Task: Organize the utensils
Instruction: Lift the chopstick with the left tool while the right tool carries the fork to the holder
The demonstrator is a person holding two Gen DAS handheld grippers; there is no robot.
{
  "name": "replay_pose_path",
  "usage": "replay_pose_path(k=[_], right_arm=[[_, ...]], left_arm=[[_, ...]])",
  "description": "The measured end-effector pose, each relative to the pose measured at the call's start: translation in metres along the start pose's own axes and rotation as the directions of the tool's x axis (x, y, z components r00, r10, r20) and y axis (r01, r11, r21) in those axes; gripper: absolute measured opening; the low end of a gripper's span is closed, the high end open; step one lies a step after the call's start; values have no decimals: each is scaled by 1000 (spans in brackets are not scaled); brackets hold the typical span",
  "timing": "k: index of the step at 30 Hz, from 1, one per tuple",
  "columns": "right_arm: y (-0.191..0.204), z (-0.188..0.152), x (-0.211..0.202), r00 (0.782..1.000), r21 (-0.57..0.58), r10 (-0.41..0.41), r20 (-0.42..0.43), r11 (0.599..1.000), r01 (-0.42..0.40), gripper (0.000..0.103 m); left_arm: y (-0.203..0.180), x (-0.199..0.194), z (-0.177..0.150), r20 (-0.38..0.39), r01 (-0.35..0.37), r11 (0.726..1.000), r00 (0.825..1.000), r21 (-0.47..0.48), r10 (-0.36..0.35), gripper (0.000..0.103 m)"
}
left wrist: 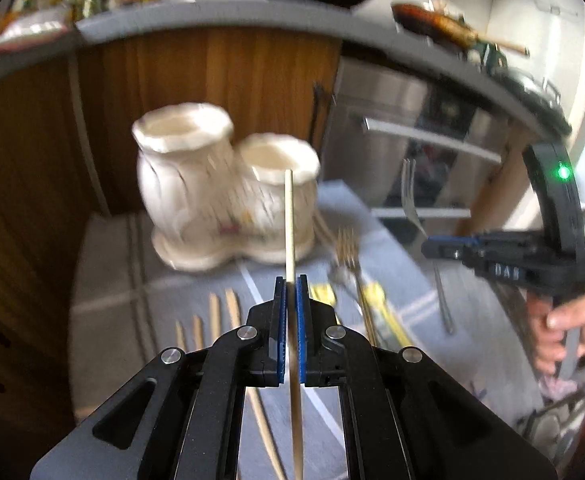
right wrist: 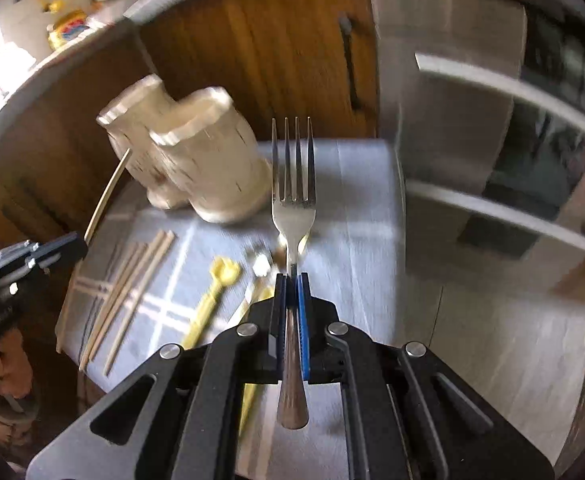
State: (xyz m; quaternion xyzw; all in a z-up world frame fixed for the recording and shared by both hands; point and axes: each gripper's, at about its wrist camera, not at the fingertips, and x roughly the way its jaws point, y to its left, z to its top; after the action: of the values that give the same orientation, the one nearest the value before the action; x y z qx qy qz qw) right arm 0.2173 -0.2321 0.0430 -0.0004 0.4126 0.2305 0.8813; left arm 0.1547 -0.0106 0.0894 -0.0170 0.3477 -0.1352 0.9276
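On the left I have a single pale wooden chopstick (left wrist: 289,224) clamped in my left gripper (left wrist: 291,280). It is thin and straight, and it stands up out of the blue pads (left wrist: 301,320), which are closed tight on it, with its lower end running back under the gripper. Its tip crosses in front of the holder (left wrist: 196,184), a cream ceramic piece made of two joined pots, both empty at the mouth, standing near the far left corner of the table (left wrist: 108,280), which has a grey-blue striped cloth over it.

More wooden chopsticks (left wrist: 216,316) lie flat on the cloth just left of my gripper, near the left edge. Further right, towards the middle of the table, lie a metal fork (left wrist: 346,256) and two yellow plastic utensils (right wrist: 212,300); motion blur keeps me from making out their shape well.

On the right, my right gripper (right wrist: 292,276) holds a shiny steel fork (right wrist: 293,184) with four tines. Its pads are closed on the fork's neck, the tines point up and away, and the rounded handle end sticks back under the gripper. The fork is lifted clear of the cloth, above the near right part of the table. In the left wrist view, a hand (left wrist: 572,320) grips that gripper's black handle at the right edge.
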Motion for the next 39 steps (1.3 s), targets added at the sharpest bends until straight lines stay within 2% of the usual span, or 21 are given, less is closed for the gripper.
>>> replay_pose_path(k=[4, 8, 12, 14, 18, 20, 23, 25, 29, 34, 39], right_arm=[[20, 21, -16, 995, -76, -9, 104, 997, 17, 5], [36, 53, -27, 981, -94, 27, 193, 996, -9, 5], [46, 79, -31, 960, -93, 60, 273, 995, -36, 5], [51, 94, -30, 948, -97, 78, 309, 994, -51, 5], [59, 116, -22, 931, -91, 89, 353, 994, -61, 5], [58, 126, -12, 928, -81, 85, 364, 995, -60, 5], [57, 137, 0, 922, -75, 77, 379, 996, -52, 5], [56, 139, 8, 922, -67, 79, 378, 996, -57, 5], [54, 136, 30, 928, -65, 66, 366, 997, -46, 5], [52, 123, 50, 937, -74, 58, 344, 997, -35, 5], [54, 106, 63, 950, -100, 52, 308, 995, -22, 5]], left_arm=[[13, -20, 27, 102, -15, 999, 995, -37, 19, 5], [25, -36, 60, 190, -20, 998, 981, -55, 30, 5], [38, -40, 93, 283, 14, 997, 959, -71, 7, 5], [45, -38, 105, 321, 7, 997, 947, -72, 17, 5], [60, -25, 132, 389, 7, 995, 921, -96, 31, 5], [71, -17, 141, 423, 36, 993, 906, -111, 14, 5], [84, -1, 149, 454, 40, 989, 890, -140, 28, 5], [91, 11, 150, 466, 22, 986, 883, -166, 59, 5], [100, 35, 141, 469, 33, 979, 881, -200, 66, 5], [97, 61, 117, 453, 2, 982, 887, -188, 85, 5], [89, 68, 94, 437, -45, 987, 893, -155, 110, 5]])
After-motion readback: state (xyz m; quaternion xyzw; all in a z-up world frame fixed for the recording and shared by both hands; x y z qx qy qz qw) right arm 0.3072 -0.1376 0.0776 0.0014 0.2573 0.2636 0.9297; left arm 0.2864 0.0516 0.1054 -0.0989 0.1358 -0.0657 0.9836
